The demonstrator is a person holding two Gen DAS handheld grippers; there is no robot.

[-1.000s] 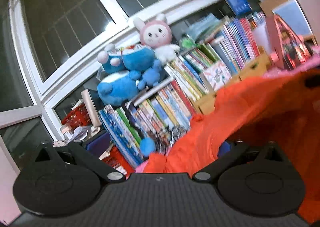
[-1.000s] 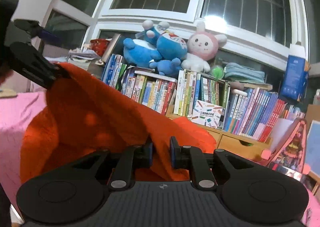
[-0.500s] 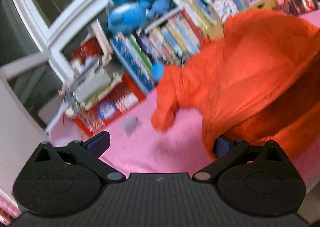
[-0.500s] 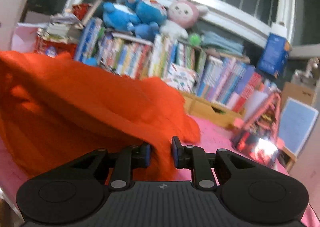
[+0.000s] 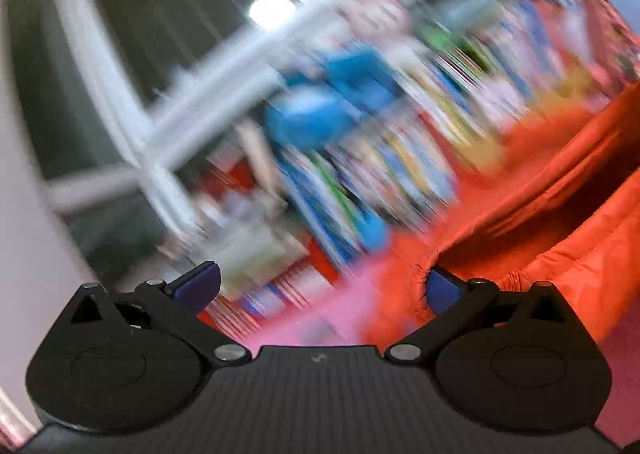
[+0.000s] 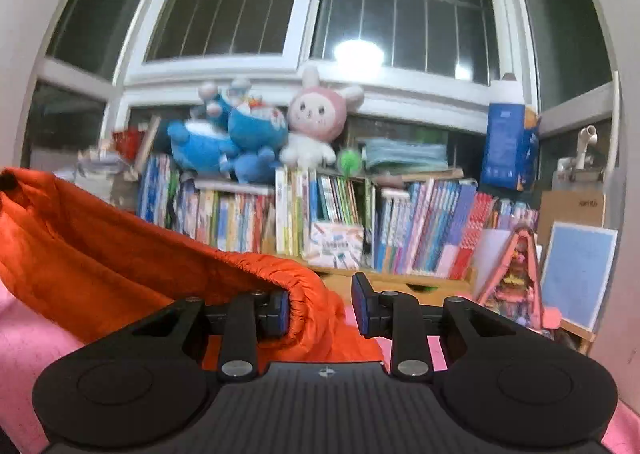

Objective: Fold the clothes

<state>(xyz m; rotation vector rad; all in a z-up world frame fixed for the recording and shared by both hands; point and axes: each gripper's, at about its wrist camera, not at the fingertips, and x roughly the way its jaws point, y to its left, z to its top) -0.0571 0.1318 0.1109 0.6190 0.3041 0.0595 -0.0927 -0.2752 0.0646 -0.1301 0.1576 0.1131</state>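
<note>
R gripper (image 6: pixel 322 308): jaws just been opening, now part open; gathered elastic hem of orange garment (image 6: pixel 100 254) between them, lying against L pad, gap to R pad, so not pinched. Garment sags from upper L down onto pink surface (image 6: pixel 24 338), toward its L side. L gripper (image 5: pixel 320 290): jaws wide apart, nothing gripped; garment hem touches R pad only. L view badly blurred. Bookshelf (image 6: pixel 320 221) w/ plush toys (image 6: pixel 256 133) behind, beyond surface's far edge.
</note>
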